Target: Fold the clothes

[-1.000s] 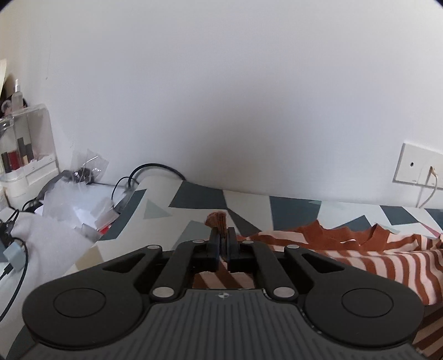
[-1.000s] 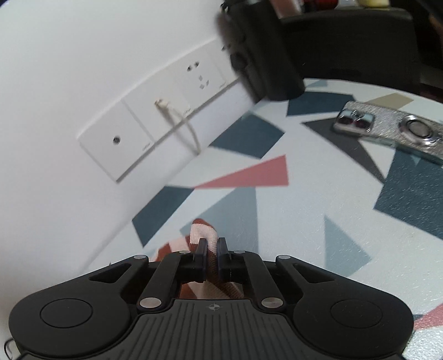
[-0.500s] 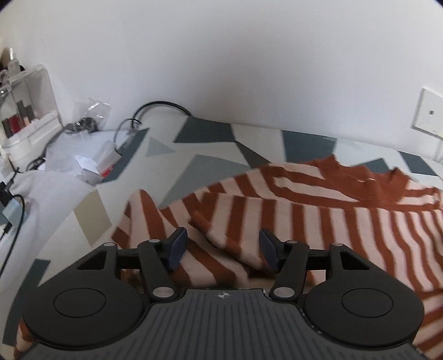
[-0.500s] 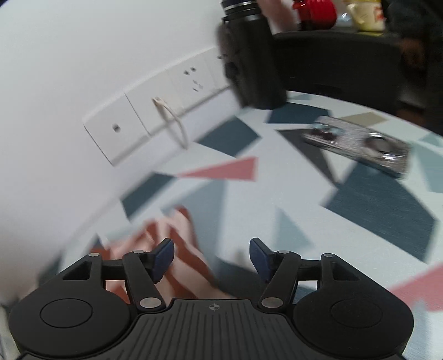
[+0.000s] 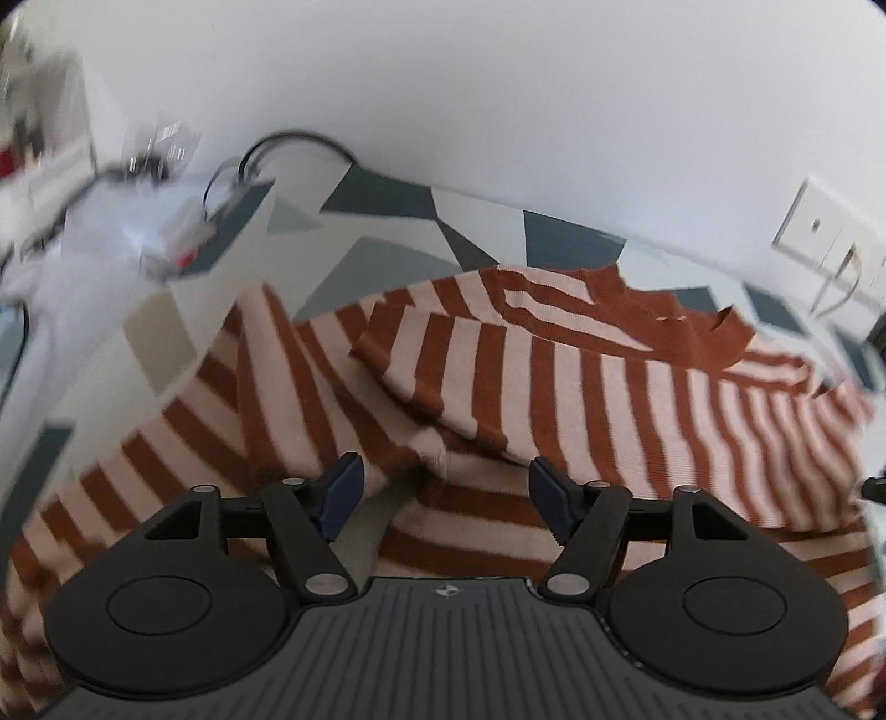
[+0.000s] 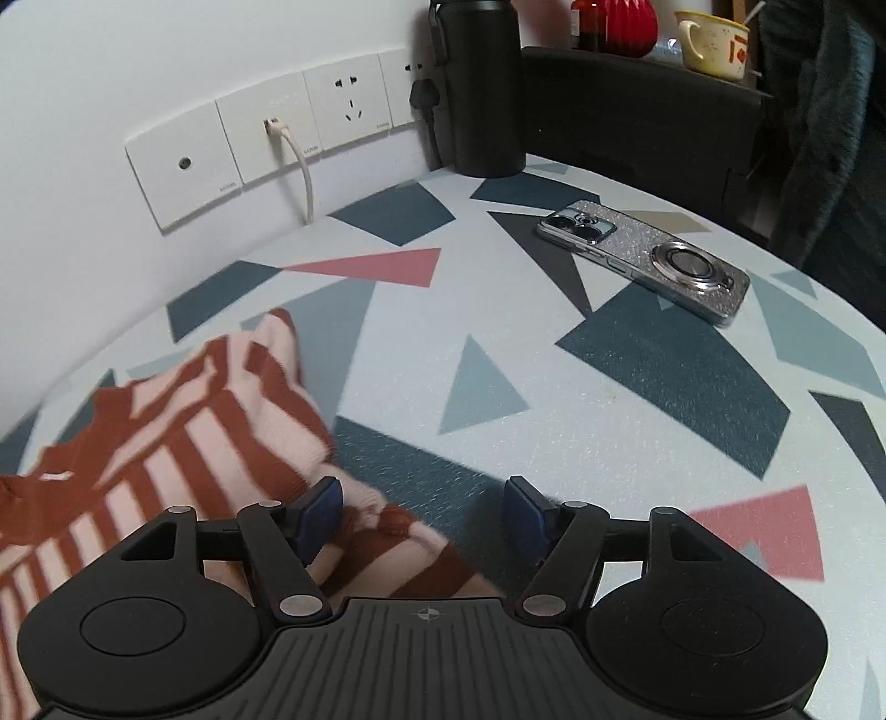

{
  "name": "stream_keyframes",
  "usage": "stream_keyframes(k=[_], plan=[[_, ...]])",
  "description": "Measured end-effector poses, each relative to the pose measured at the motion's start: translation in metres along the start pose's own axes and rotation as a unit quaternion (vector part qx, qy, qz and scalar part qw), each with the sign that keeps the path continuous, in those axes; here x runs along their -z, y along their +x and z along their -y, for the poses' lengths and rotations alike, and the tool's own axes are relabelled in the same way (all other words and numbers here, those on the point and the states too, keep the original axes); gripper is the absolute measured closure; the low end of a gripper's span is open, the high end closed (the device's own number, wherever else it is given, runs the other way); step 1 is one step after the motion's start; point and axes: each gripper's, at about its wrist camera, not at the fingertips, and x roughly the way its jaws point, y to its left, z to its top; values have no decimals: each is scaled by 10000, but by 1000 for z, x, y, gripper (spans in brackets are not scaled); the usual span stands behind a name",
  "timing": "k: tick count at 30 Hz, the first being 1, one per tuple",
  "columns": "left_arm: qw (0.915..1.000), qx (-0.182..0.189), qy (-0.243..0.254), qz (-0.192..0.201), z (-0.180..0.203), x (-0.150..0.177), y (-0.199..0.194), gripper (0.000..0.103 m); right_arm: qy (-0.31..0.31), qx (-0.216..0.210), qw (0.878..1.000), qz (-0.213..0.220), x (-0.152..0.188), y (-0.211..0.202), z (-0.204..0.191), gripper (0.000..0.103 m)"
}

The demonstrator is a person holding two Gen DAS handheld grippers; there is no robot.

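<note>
Both grippers have let go and their jaws are opening.

From the left wrist, the left gripper (image 5: 446, 490) hangs tilted down over a striped sweater (image 5: 554, 382), rust and pale pink, which lies rumpled on the patterned tabletop (image 5: 387, 205). Its blue pads (image 5: 343, 487) stand well apart and press on nothing, though folds of the knit lie below and between them. One sleeve is doubled across the body of the garment, and the rust collar sits toward the white wall (image 5: 498, 83). That tabletop is pale with grey and dark blue triangles. At far left is a blurred clutter of black cables (image 5: 293, 141) and clear packaging; at far right a wall socket plate (image 5: 814, 227).

From the right wrist, the right gripper (image 6: 423, 507) also points downward, pads apart, with the sweater's edge (image 6: 221, 421) under its left finger and bare tabletop (image 6: 554, 354) under the right one. Beyond lie a glittery cased phone (image 6: 645, 257), face down, a black flask (image 6: 482, 83) against the wall, and a row of socket plates (image 6: 277, 144) with a white cable (image 6: 302, 166) plugged in. A cream mug (image 6: 714, 39) stands on a dark shelf behind.
</note>
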Motion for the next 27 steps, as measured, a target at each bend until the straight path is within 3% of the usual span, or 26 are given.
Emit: stream_keyframes(k=[1, 3, 5, 9, 13, 16, 19, 22, 24, 25, 26, 27], plan=[[9999, 98, -103, -51, -5, 4, -3, 30, -20, -69, 9999, 79, 2, -8, -5, 36], [9994, 144, -264, -172, -16, 14, -8, 28, -222, -293, 9991, 214, 7, -23, -20, 18], [9984, 94, -452, -314, -31, 26, -11, 28, -597, -629, 9962, 102, 14, -26, -36, 11], [9961, 58, -661, -586, -58, 45, -26, 28, -922, -814, 9922, -210, 31, -26, -57, 11], [9931, -101, -1057, -506, -86, 61, -42, 28, -1153, -987, 9883, -136, 46, -37, -71, 11], [9853, -222, -1615, -508, -110, 68, -43, 29, -1342, -1112, 9843, -269, 60, -43, -85, 11], [9766, -327, -2115, -219, -131, 68, -42, 29, -1530, -1218, 9797, -444, 72, -49, -101, 12], [9572, -113, -2893, -2, -157, 62, -36, 30, -1728, -1339, 9749, -422, 79, -60, -113, 12], [9424, -4, -3343, 123, -172, 56, -33, 41, -1842, -1459, 9713, -364, 81, -67, -121, 12], [9361, 92, -3515, 132, -180, 53, -30, 64, -1836, -1494, 9709, -352, 81, -69, -123, 12], [9316, 276, -3625, 23, -187, 51, -23, 95, -1815, -1522, 9709, -345, 80, -70, -126, 12], [9273, 457, -3712, -128, -193, 49, -17, 97, -1741, -1515, 9723, -365, 78, -70, -127, 12]])
